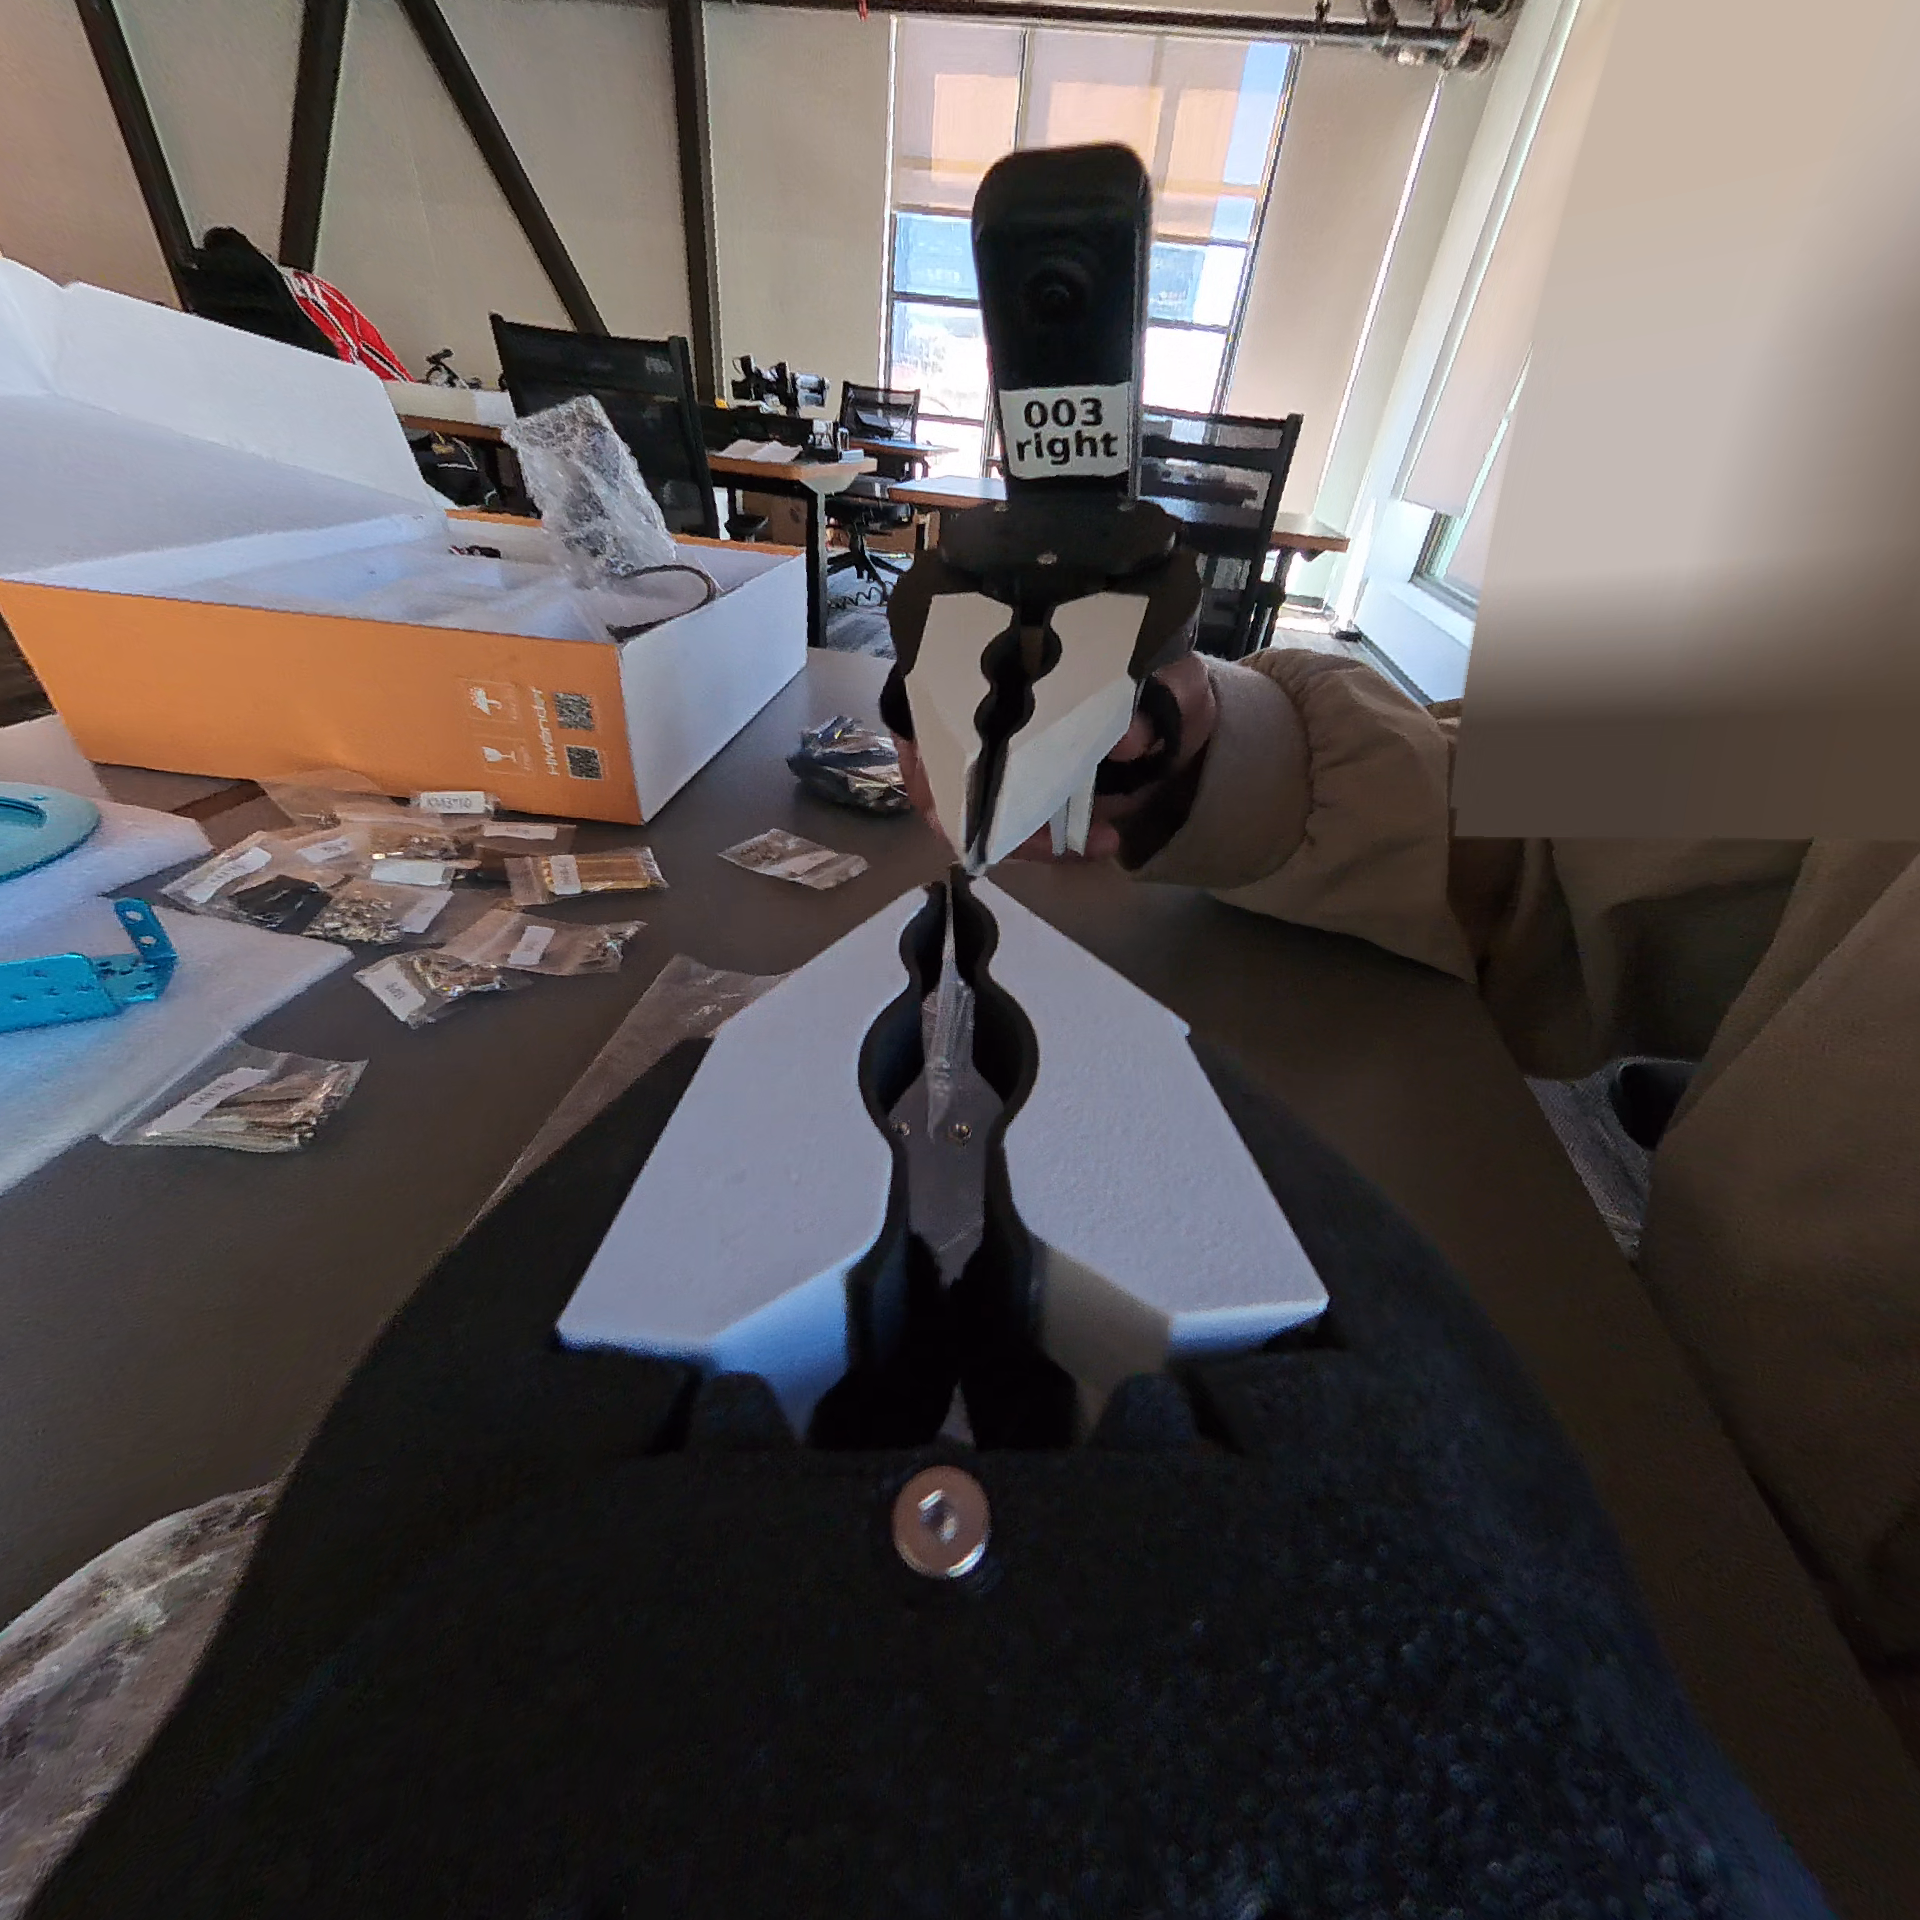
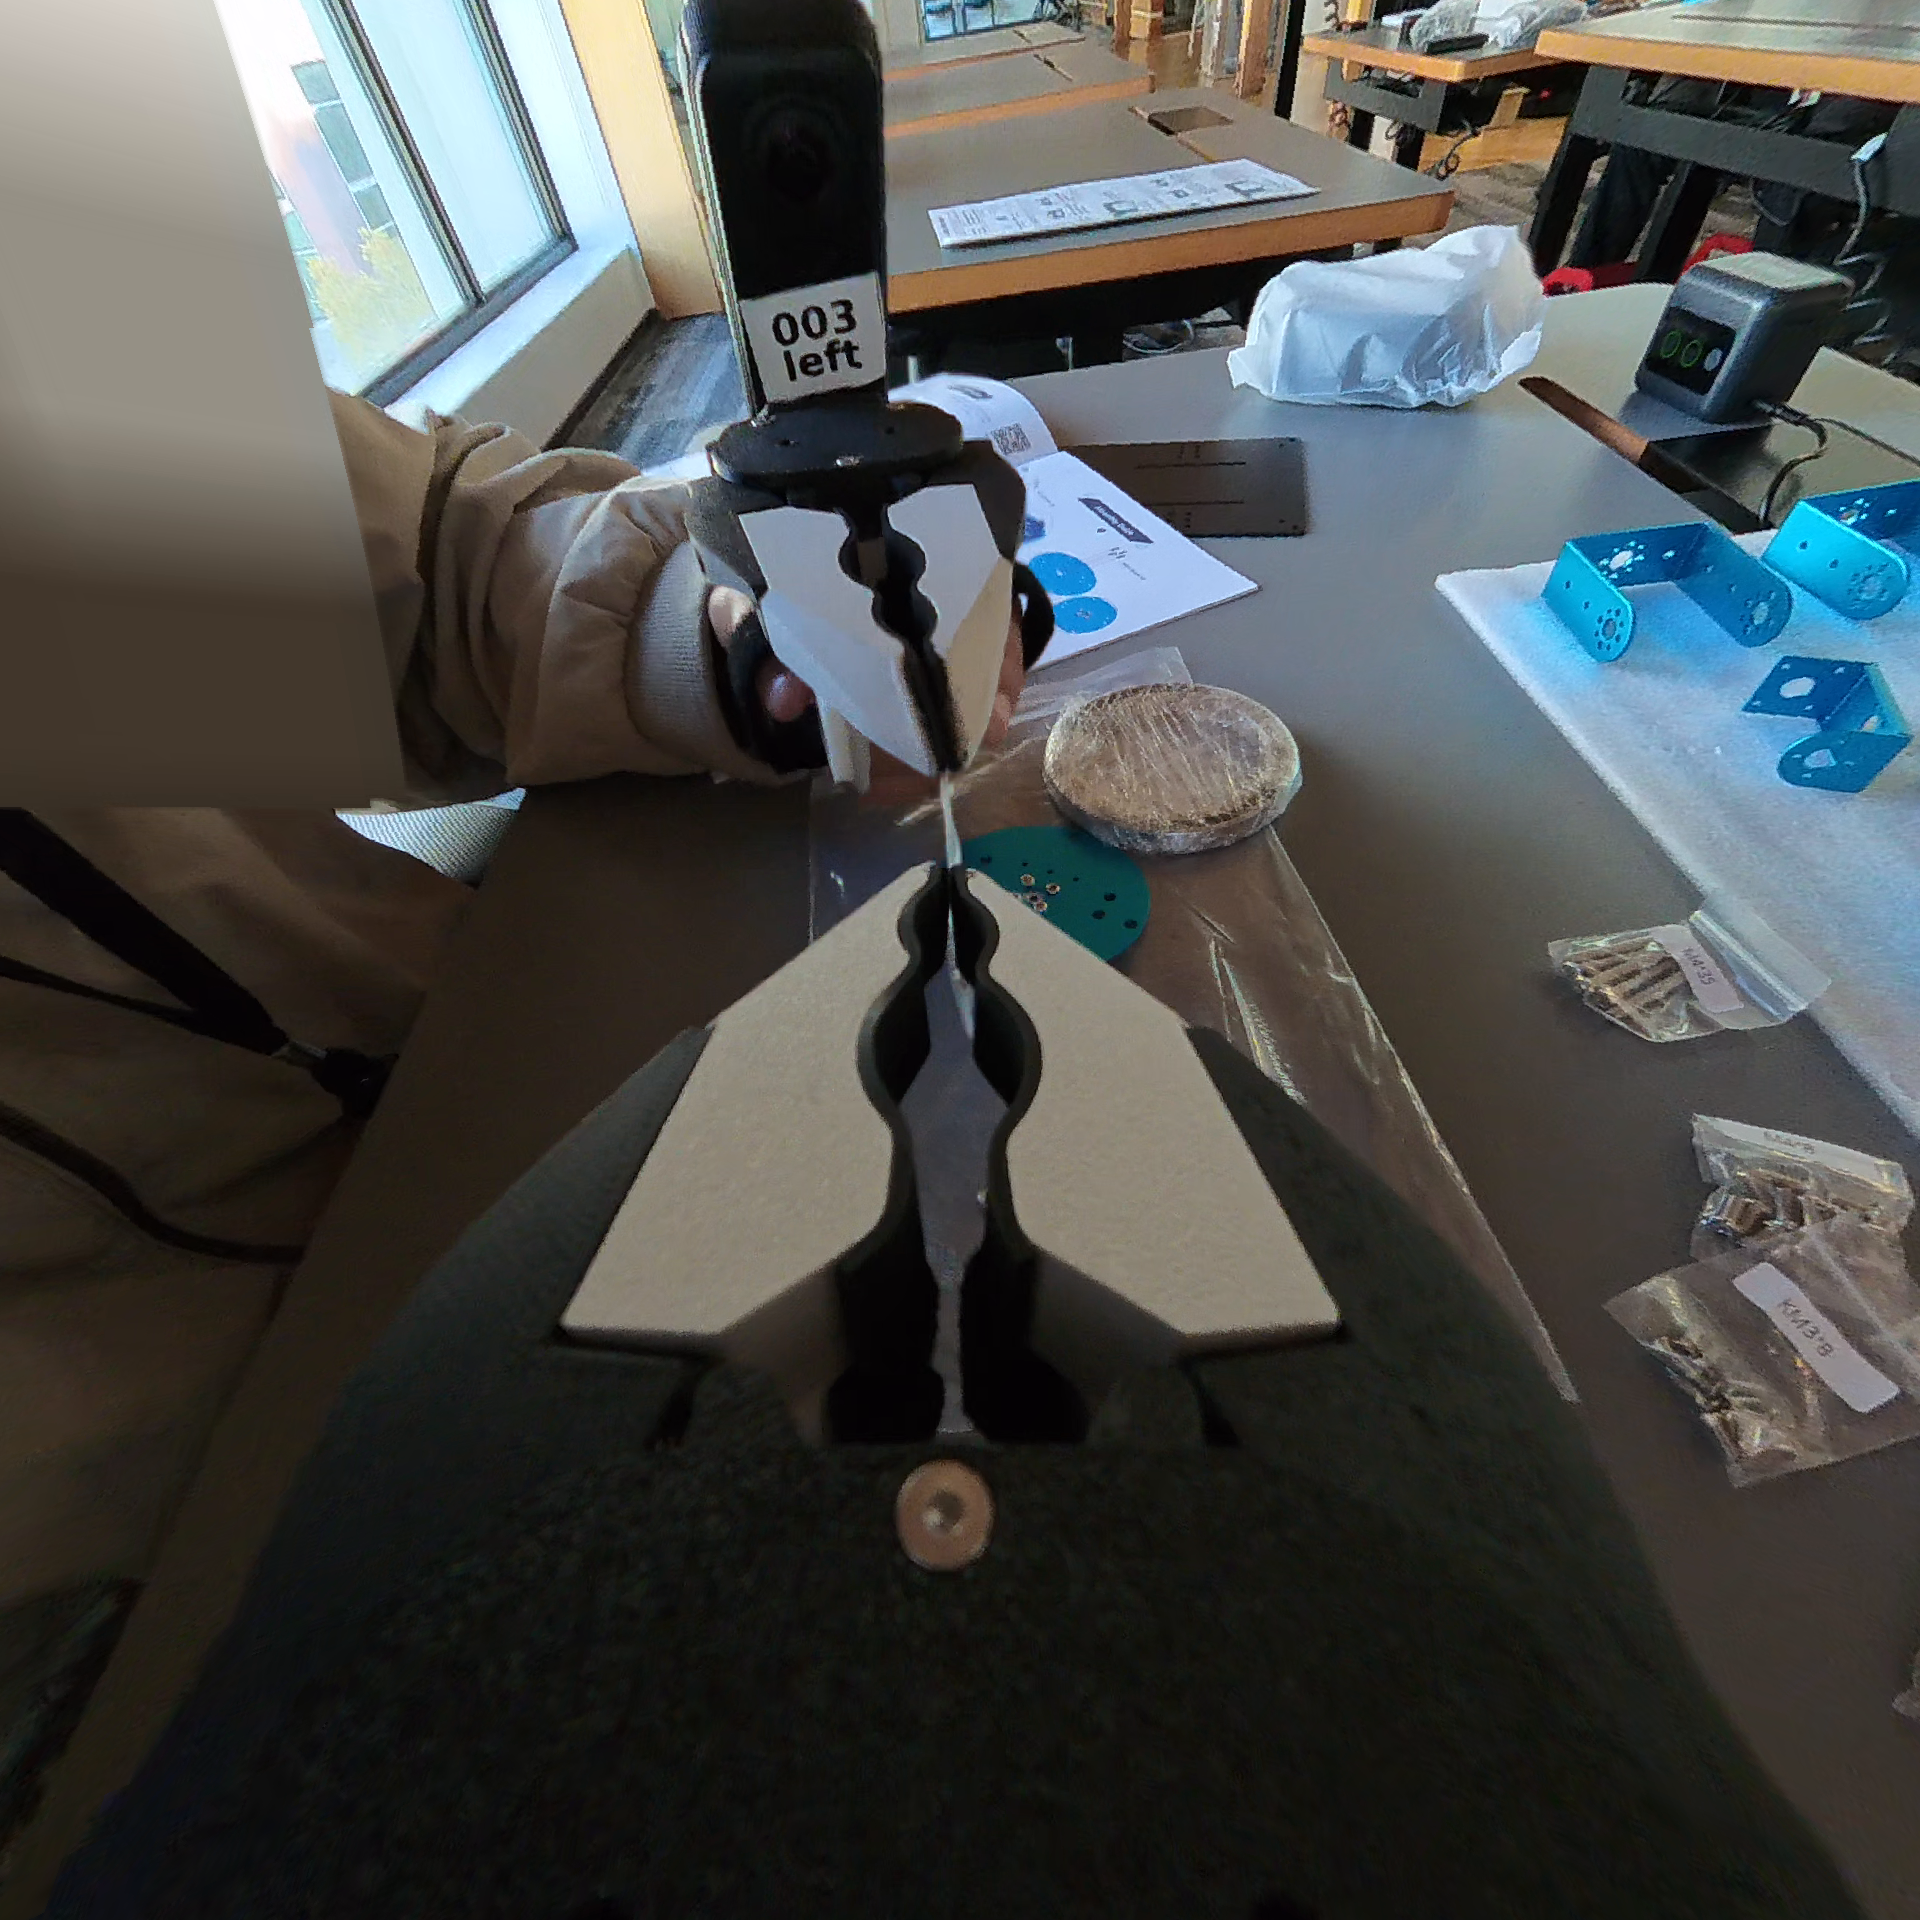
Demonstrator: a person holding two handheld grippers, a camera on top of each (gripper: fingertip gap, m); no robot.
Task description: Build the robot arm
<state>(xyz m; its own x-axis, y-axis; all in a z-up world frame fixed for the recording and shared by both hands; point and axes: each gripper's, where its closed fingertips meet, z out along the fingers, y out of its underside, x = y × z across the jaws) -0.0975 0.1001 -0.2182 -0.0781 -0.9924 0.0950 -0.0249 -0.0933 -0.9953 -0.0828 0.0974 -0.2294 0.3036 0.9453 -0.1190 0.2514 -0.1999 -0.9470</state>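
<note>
My left gripper (image 1: 956, 891) and my right gripper (image 2: 948, 881) face each other tip to tip above the dark table (image 1: 1247, 987). Both are shut on the same small clear plastic bag (image 2: 948, 821), seen edge-on as a thin strip stretched between the two sets of tips. In the left wrist view the bag (image 1: 951, 1013) runs back between my left fingers, with small screws in it. The right gripper (image 1: 975, 854) shows in the left wrist view, and the left gripper (image 2: 941, 764) in the right wrist view. A hand in a tan sleeve (image 1: 1320, 769) holds each one.
A teal round plate (image 2: 1086, 909) and a wrapped round disc (image 2: 1174, 769) lie just beyond my right tips on clear film. Several bags of screws (image 1: 416, 894), an open orange box (image 1: 343, 696), blue brackets (image 2: 1673, 592) on white foam and a booklet (image 2: 1132, 571) lie around. My left and right fingertips are right by each other.
</note>
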